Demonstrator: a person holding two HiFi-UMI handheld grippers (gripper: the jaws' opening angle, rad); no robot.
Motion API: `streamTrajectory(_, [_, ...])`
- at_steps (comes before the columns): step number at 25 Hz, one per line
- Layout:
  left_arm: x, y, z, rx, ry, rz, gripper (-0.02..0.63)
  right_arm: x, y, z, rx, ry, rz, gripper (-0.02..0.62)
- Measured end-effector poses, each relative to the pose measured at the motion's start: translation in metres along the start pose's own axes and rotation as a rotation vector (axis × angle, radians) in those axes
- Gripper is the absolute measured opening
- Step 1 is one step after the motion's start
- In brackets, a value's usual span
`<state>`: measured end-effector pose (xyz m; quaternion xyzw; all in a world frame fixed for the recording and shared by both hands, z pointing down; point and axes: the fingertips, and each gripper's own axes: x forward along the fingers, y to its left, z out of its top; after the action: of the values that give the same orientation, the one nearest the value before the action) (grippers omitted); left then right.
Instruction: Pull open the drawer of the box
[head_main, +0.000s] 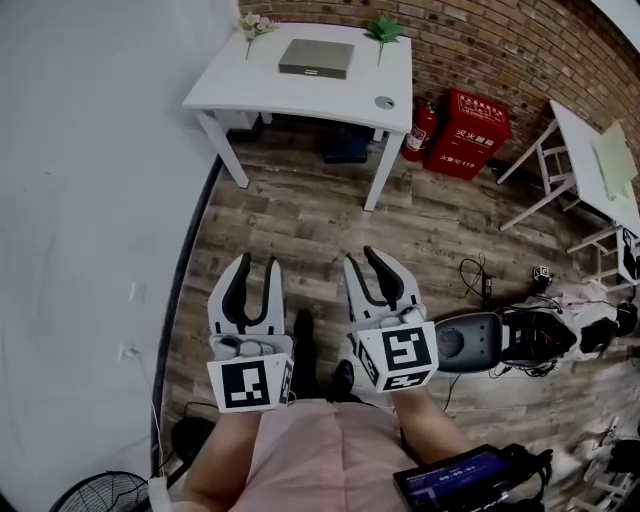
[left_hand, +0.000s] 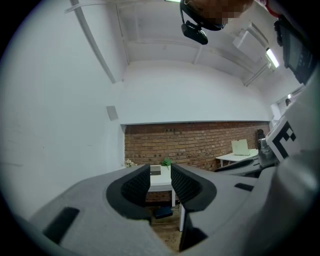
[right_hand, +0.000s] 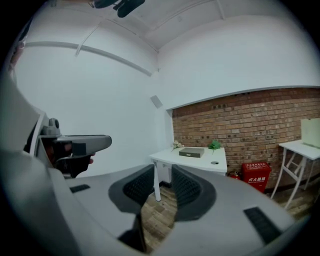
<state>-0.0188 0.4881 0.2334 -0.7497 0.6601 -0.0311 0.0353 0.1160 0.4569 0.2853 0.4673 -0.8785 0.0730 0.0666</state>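
A flat grey box (head_main: 316, 58) lies on a white table (head_main: 260, 92) against the brick wall, far ahead of me. It shows small in the left gripper view as box (left_hand: 155, 172) and in the right gripper view as box (right_hand: 192, 152). My left gripper (head_main: 252, 276) is held out over the wooden floor, jaws open, nothing between them. My right gripper (head_main: 372, 263) is beside it, also open and empty. Both grippers are well short of the table. Whether the box's drawer is open I cannot tell from here.
Two small plants (head_main: 384, 28) stand at the table's back edge, and a round hole (head_main: 385, 102) is in its top. A red fire extinguisher (head_main: 421, 129) and red cabinet (head_main: 469, 119) sit right of the table. Cables and equipment (head_main: 530, 330) lie on the floor at right. A white wall (head_main: 90, 200) runs along the left.
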Motion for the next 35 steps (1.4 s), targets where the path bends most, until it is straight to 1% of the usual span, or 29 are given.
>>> streamTrajectory(8, [0.088,0.056,-0.022,0.0,0.027,-0.046,0.135,0.095,-0.017,0.004,0.014,0.019,-0.067,0.101])
streamTrajectory(12, [0.124,0.077,-0.018,-0.003,0.01,-0.072,0.132,0.132,-0.024,0.017,0.006,0.016,-0.098,0.098])
streamTrajectory(16, [0.152,0.099,-0.007,-0.005,-0.029,-0.09,0.13,0.161,-0.024,0.038,-0.015,-0.01,-0.116,0.097])
streamTrajectory(20, [0.172,0.117,0.008,-0.006,-0.065,-0.101,0.125,0.182,-0.022,0.06,-0.034,-0.037,-0.134,0.097])
streamTrajectory(25, [0.187,0.128,0.012,-0.008,-0.086,-0.123,0.123,0.201,-0.018,0.07,-0.046,-0.049,-0.144,0.097])
streamTrajectory(30, [0.197,0.134,0.004,-0.016,-0.075,-0.137,0.123,0.216,-0.017,0.072,-0.051,-0.05,-0.144,0.097])
streamTrajectory(35, [0.215,0.135,-0.009,-0.017,-0.049,-0.149,0.123,0.232,-0.028,0.064,-0.037,-0.032,-0.154,0.097])
